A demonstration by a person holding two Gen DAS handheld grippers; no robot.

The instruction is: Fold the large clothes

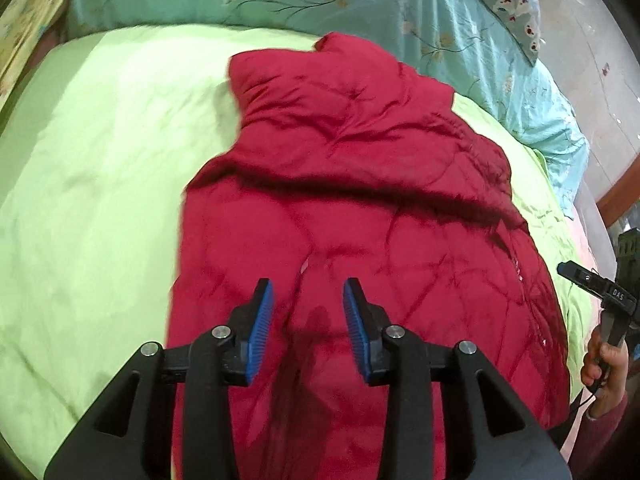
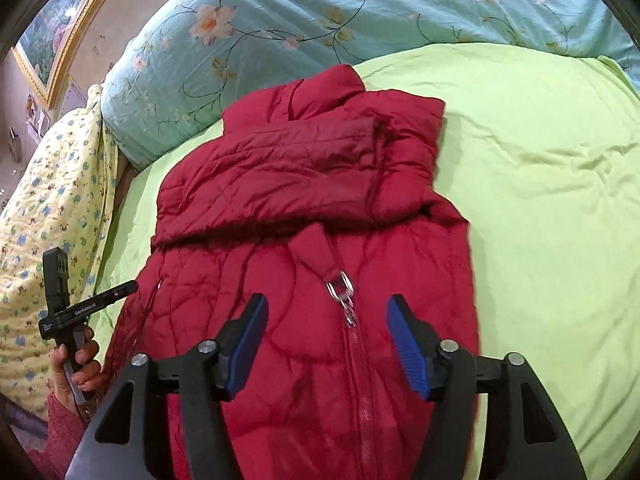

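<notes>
The red padded jacket [image 2: 312,216] lies on the green bedspread [image 2: 540,168], collar toward twelve o'clock, sleeves apparently already folded across its chest. Left gripper [image 1: 308,308] and right gripper [image 2: 326,328] hover with jaws wide, holding nothing; the lengthwise fold remains.

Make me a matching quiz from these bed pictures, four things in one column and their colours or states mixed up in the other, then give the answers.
Things
1. jacket
2. bed sheet
3. quilt
4. right gripper

Descriptions
A. teal with a flower print
B. open, holding nothing
C. dark red, sleeves folded across it
D. plain light green

Pairs: 1-C, 2-D, 3-A, 4-B
</notes>
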